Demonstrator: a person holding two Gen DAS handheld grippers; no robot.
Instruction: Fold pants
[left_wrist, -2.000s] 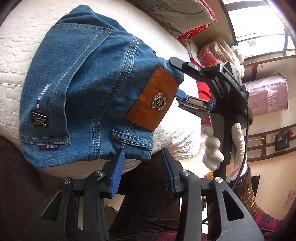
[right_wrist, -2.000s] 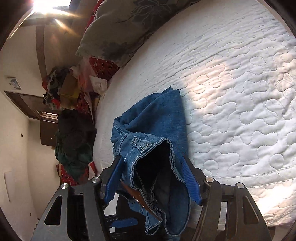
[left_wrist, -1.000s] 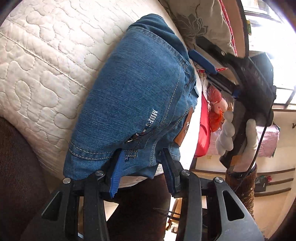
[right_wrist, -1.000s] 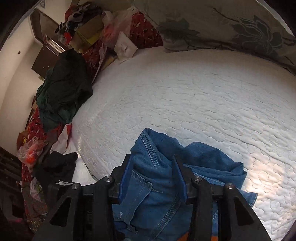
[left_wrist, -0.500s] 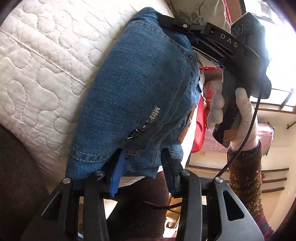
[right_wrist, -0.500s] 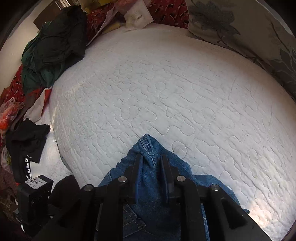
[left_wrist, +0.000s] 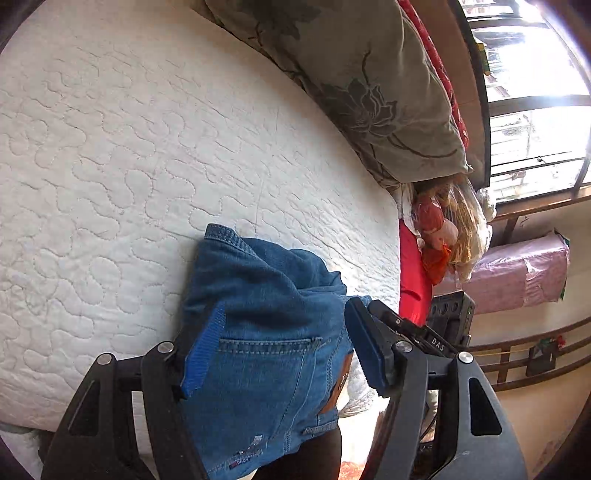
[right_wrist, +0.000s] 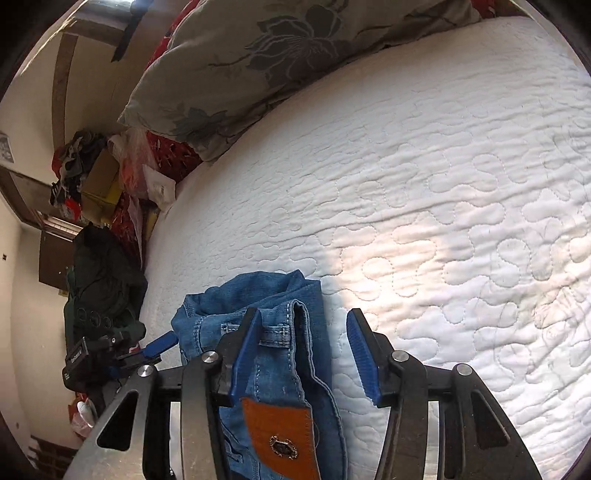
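Folded blue jeans (left_wrist: 258, 332) lie near the front edge of the white quilted bed (left_wrist: 129, 166). My left gripper (left_wrist: 282, 349) is open, its blue pads either side of the jeans' back pocket, not pinching. My right gripper (right_wrist: 303, 356) is open too, over the waistband and the brown leather patch (right_wrist: 280, 439) of the jeans (right_wrist: 266, 295); its left pad touches the denim, its right pad stands apart over the quilt. The right gripper's body (left_wrist: 443, 332) shows in the left wrist view beside the jeans. The left gripper (right_wrist: 155, 347) shows at the left of the right wrist view.
A grey flowered pillow (left_wrist: 369, 92) lies along the far side of the bed, also in the right wrist view (right_wrist: 277, 48). Piled clothes and bags (right_wrist: 99, 280) sit beyond the bed's left end. A window (left_wrist: 535, 92) and a pink bundle (left_wrist: 524, 273) are at the right.
Both grippers have opened and let go of the jeans. The jeans now rest as a folded bundle on the bed, and both grippers have drawn back toward the bed's near edge.
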